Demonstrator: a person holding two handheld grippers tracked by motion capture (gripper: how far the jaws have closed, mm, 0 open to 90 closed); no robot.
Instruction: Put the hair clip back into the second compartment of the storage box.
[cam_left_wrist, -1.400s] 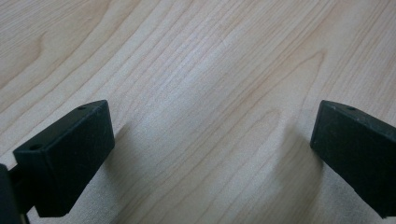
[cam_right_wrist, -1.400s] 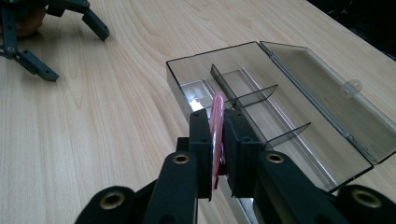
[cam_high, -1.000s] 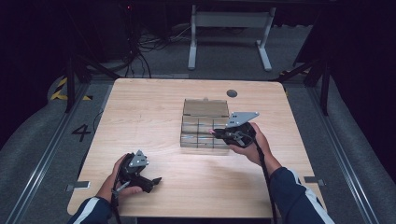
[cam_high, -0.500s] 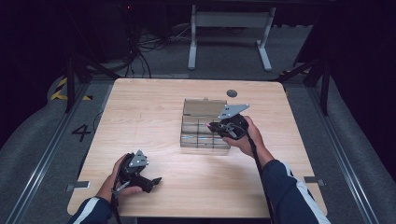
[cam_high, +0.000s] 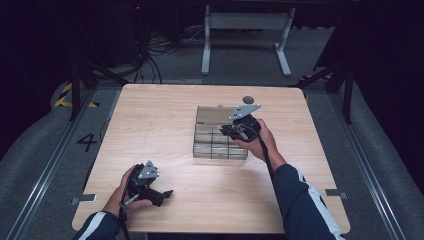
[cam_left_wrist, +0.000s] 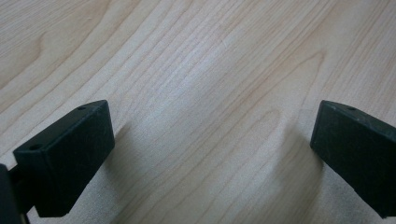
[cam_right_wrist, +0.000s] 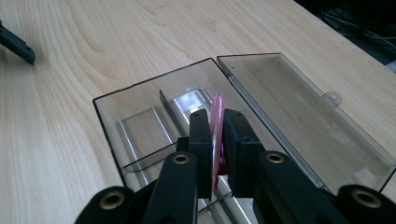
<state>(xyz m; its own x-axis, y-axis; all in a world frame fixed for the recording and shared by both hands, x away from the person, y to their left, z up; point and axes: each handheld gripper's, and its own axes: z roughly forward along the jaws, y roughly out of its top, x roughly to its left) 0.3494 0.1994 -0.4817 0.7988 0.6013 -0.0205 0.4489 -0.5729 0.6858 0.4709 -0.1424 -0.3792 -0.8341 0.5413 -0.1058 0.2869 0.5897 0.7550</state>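
Pink flat piece (cam_right_wrist: 216, 135) sits pinched edge-up between your right gripper (cam_right_wrist: 215, 122), over the clear compartment box (cam_right_wrist: 140, 100), thin side down, likely so it drops into a slot. One piece, one box, its lid (cam_right_wrist: 299, 107) flung open. Your left gripper (cam_left_wrist: 210, 144) rests spread wide and empty on the table (cam_left_wrist: 196, 56).

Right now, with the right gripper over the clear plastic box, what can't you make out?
- Thin pink flat piece: right gripper view, the right gripper is clamped on it; its lower part sits behind the jaws, so full shape unknown.
- Same piece in the high view: too small, covered by gripper and hand.
- Clear plastic compartment box: near end cut off by the gripper body, contents there unseen.
- Left gripper: jaws open over bare wooden table; jaw roots cut off by the frame edge.
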